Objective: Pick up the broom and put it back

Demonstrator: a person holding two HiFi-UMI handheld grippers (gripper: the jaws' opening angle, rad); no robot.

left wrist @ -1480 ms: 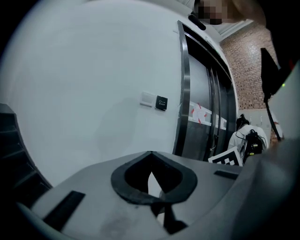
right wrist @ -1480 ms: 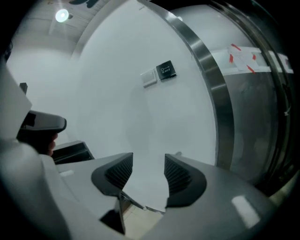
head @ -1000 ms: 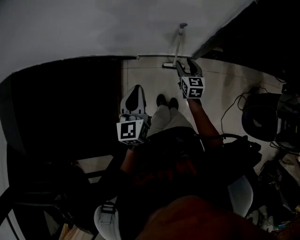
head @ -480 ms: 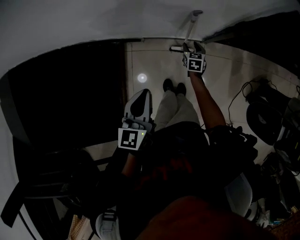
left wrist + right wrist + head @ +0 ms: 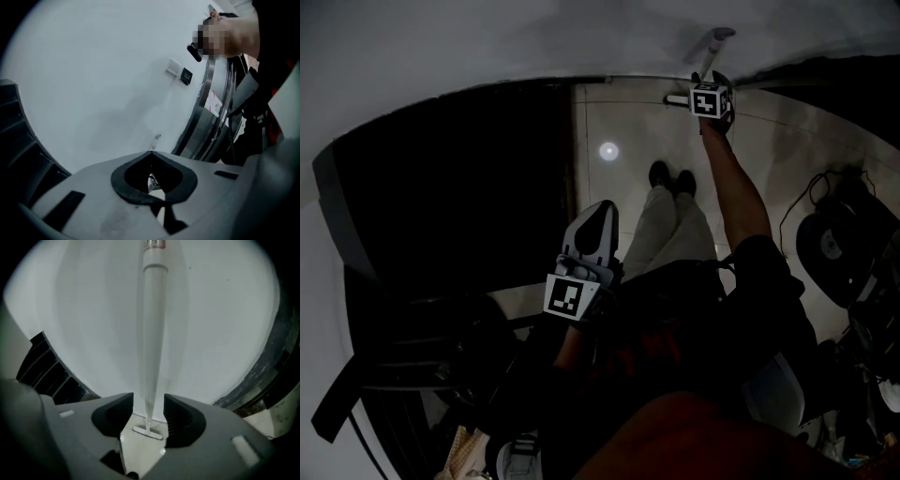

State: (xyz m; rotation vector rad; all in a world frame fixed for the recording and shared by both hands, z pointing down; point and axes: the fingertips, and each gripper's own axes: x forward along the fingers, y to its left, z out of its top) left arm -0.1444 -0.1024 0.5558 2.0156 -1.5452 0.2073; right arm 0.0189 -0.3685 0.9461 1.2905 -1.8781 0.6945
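Observation:
The broom (image 5: pixel 711 49) stands upright against the white wall, its pale handle rising from a small flat head (image 5: pixel 677 98) on the tiled floor. My right gripper (image 5: pixel 706 82) is stretched out low in front of it. In the right gripper view the handle (image 5: pixel 153 333) runs down between the two jaws to the head (image 5: pixel 148 431). A gap shows on each side, so the right gripper (image 5: pixel 149 404) is open around the handle. My left gripper (image 5: pixel 601 210) hangs near my left leg, away from the broom. Its tips (image 5: pixel 151 153) meet with nothing between them.
A dark cabinet (image 5: pixel 441 187) fills the left side up to the wall. My shoes (image 5: pixel 672 176) stand on the pale tiles near a light reflection (image 5: pixel 608 151). Cables and a round black object (image 5: pixel 834 246) lie at the right. A large metal ring (image 5: pixel 211 108) leans beside a wall socket (image 5: pixel 179 73).
My right gripper has dropped lower along the broom handle, toward the floor at the wall. The left gripper has sunk a little beside my leg.

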